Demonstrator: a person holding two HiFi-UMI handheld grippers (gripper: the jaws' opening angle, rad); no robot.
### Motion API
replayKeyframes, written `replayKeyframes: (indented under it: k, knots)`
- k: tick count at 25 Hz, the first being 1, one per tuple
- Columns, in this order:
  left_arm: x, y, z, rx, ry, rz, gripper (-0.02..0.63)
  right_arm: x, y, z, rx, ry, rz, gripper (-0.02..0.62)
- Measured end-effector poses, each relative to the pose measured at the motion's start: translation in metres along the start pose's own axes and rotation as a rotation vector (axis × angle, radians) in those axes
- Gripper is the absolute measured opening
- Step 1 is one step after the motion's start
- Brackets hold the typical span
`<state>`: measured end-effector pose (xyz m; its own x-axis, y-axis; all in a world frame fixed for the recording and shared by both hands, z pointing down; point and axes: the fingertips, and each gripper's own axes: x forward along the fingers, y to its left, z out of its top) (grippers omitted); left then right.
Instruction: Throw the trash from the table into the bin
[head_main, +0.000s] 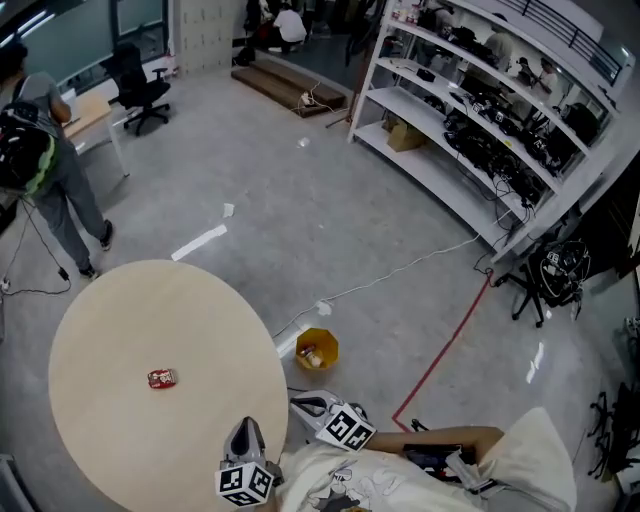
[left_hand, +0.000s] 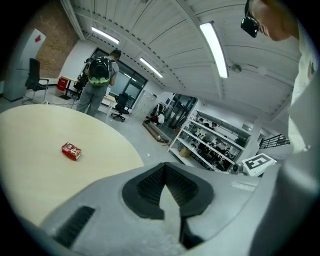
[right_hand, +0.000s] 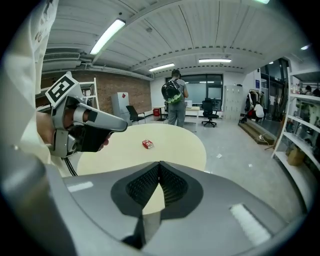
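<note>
A small red packet lies alone on the round beige table. It also shows left of centre in the left gripper view and far ahead in the right gripper view. A yellow bin with some scraps inside stands on the floor by the table's right edge. My left gripper hovers over the table's near edge, shut and empty. My right gripper sits just off the table rim near the bin, also shut with nothing in it.
A person with a backpack stands beyond the table's far left side. White shelving full of gear runs along the right. A white cable and a red floor line cross the concrete floor near the bin.
</note>
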<state>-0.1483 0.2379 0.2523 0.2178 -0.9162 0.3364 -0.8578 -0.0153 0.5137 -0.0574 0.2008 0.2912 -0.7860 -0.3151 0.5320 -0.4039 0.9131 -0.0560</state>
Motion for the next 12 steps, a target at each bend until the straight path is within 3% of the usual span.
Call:
replayKeyframes:
  k: [3, 6, 12]
  knots:
    - [-0.006, -0.005, -0.01, 0.0, -0.009, -0.041, 0.008, -0.007, 0.004, -0.01, 0.008, -0.008, -0.016, 0.012]
    - [-0.02, -0.003, -0.019, -0.005, -0.024, -0.054, 0.008, -0.008, 0.02, -0.026, 0.001, 0.015, -0.012, 0.123]
    - [-0.037, 0.031, -0.02, -0.044, -0.043, -0.01, 0.008, 0.015, 0.042, -0.018, -0.038, 0.046, 0.019, 0.133]
